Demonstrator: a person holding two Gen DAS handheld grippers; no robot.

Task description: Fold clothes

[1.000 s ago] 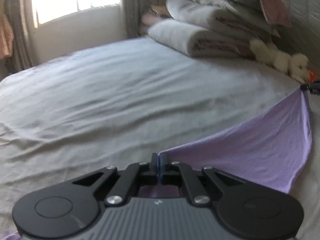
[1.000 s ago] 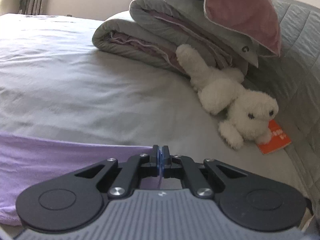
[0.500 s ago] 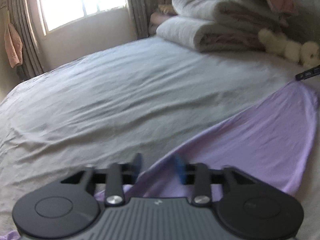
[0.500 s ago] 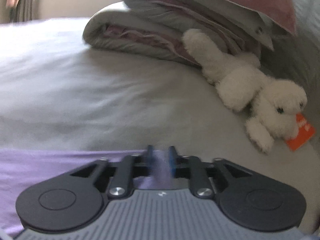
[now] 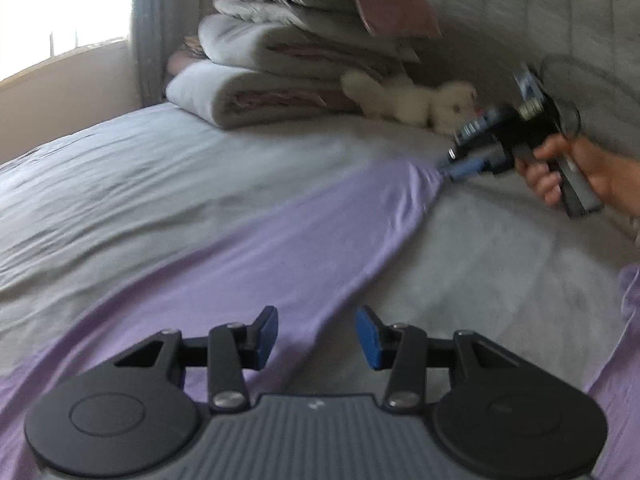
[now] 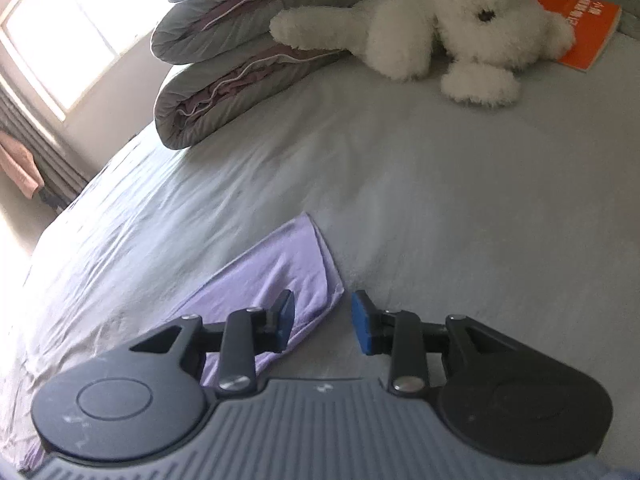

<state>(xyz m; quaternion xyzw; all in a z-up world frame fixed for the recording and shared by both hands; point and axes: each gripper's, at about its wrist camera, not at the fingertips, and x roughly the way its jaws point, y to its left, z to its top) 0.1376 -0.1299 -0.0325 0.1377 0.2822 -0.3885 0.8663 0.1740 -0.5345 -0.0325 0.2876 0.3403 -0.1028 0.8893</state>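
A lilac garment lies flat on the grey bed sheet, stretched from the near left towards the far right. My left gripper is open and empty just above its near part. My right gripper is open and empty, with the garment's far corner lying on the sheet just ahead of its left finger. In the left wrist view the right gripper sits at that far corner, held by a hand.
Folded grey duvets and pillows are stacked at the head of the bed. A white plush toy lies beside them on an orange book. More lilac cloth shows at the right edge. A window is at the left.
Both grippers were shut on the garment's edge and have opened, leaving it on the sheet. Both cameras have swung, the left one towards the right gripper.
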